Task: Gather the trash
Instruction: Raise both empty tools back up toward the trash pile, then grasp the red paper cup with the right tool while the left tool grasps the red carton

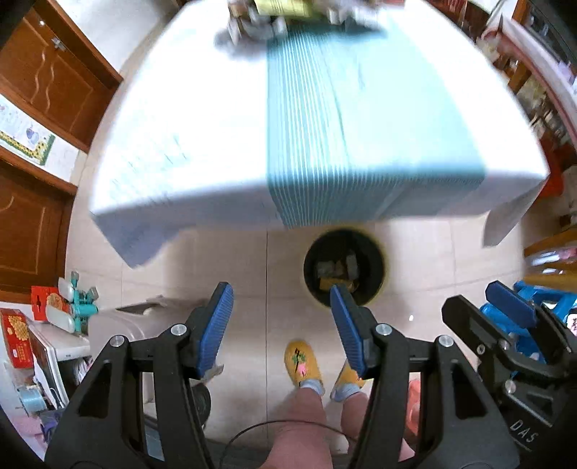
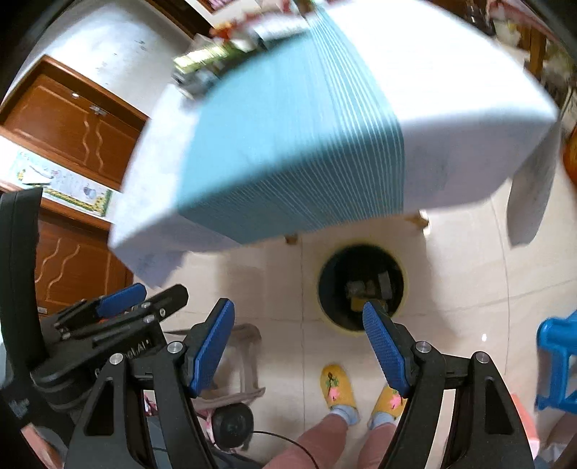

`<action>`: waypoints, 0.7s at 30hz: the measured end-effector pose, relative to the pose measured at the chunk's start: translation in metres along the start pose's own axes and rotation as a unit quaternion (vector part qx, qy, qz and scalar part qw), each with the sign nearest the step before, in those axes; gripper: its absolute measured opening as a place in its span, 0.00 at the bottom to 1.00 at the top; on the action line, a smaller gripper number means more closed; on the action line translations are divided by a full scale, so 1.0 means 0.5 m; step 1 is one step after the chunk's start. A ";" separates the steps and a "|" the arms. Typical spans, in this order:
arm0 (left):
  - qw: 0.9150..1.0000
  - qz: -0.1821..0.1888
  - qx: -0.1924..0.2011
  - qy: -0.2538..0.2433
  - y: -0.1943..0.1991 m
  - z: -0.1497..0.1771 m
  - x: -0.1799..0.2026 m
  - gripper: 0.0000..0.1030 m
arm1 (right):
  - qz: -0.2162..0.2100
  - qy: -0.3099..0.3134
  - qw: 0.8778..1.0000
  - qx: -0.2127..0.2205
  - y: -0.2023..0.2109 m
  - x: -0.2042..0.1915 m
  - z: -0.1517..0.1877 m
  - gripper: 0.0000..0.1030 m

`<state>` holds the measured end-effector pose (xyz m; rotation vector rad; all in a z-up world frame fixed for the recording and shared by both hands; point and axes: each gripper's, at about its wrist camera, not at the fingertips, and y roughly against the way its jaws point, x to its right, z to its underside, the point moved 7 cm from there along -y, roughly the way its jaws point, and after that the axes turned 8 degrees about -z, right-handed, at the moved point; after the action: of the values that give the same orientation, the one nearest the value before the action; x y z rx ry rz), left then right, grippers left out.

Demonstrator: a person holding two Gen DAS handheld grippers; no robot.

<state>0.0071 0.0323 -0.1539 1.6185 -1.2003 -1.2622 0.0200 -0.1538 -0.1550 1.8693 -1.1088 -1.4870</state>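
Grippers: left gripper [image 1: 281,324] and right gripper [image 2: 301,344] both released, nothing between the blue pads, high over the bin.
Floor: bare pale tiles [image 1: 252,259] around the bin, free room on its sides.
Bin: round trash bin [image 1: 344,268] just before the table's near edge, mouth upward, axis upright; trash [image 2: 368,288] inside.
Table: cloth-covered table [image 1: 180,137] behind the bin; blurred clutter [image 1: 259,21] at its far edge.
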 end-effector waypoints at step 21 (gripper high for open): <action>0.986 0.017 0.166 -0.003 0.330 -0.287 -0.161 0.52 | -0.019 0.062 0.981 0.184 0.305 -0.298 -0.264 0.73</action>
<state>0.1032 0.0641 0.0559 1.8206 -1.4977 -1.0880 0.0919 -0.1253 0.0835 2.2072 -1.3652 -1.2276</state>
